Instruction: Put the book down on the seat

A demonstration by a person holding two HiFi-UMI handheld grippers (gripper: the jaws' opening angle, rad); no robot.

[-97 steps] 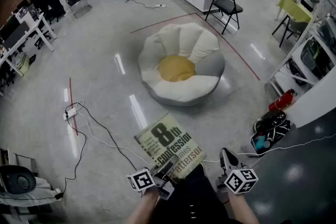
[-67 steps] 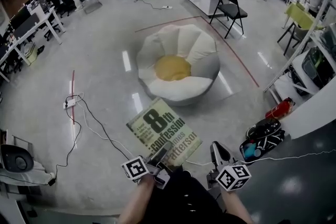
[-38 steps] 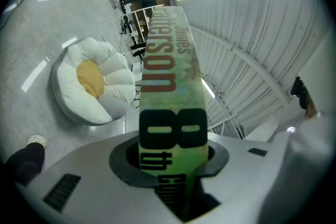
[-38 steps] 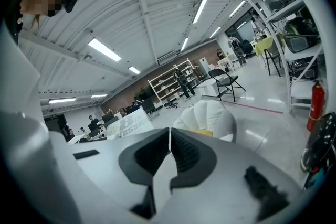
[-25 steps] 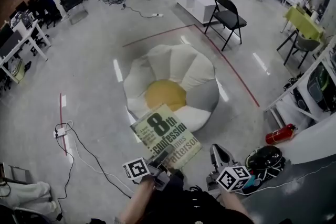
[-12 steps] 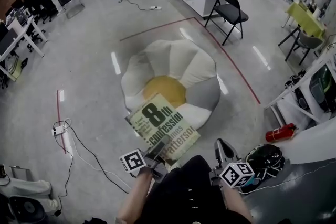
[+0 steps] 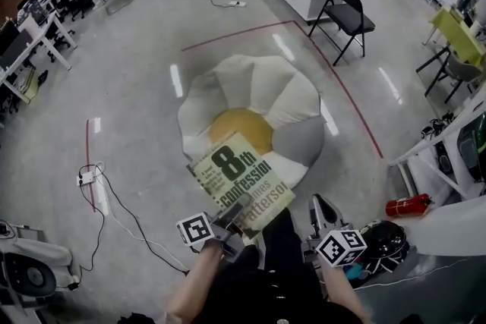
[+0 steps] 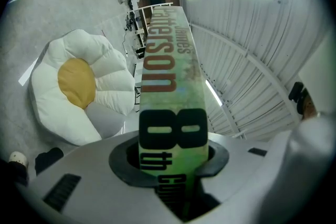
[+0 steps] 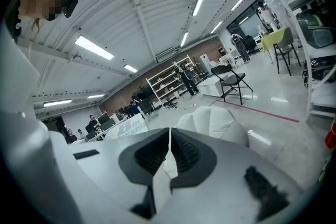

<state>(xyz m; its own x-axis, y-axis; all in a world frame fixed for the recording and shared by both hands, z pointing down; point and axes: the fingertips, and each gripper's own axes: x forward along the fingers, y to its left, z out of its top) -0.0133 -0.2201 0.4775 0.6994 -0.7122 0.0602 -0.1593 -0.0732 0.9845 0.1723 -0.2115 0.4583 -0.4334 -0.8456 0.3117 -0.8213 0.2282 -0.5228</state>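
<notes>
A pale green book (image 7: 239, 178) with a big black "8th" on its cover is clamped at its lower edge by my left gripper (image 7: 231, 218). It hangs over the near rim of the flower-shaped seat (image 7: 258, 99), a white beanbag with a yellow centre. In the left gripper view the book's spine (image 8: 170, 107) stands between the jaws, and the seat (image 8: 79, 89) lies to the left. My right gripper (image 7: 320, 210) is low at the right, shut and empty; in its own view the pads meet (image 9: 169, 157) and the seat (image 9: 215, 122) shows beyond them.
A black folding chair (image 7: 345, 15) stands past the seat, and a red floor line (image 7: 342, 87) runs beside it. Cables and a power strip (image 7: 85, 178) lie at the left. A red extinguisher (image 7: 406, 203) and a dark bag (image 7: 383, 239) sit by white shelving at the right.
The seat has come much closer and now lies partly under the book. The book stays clamped in the left gripper, and the right gripper stays shut beside it.
</notes>
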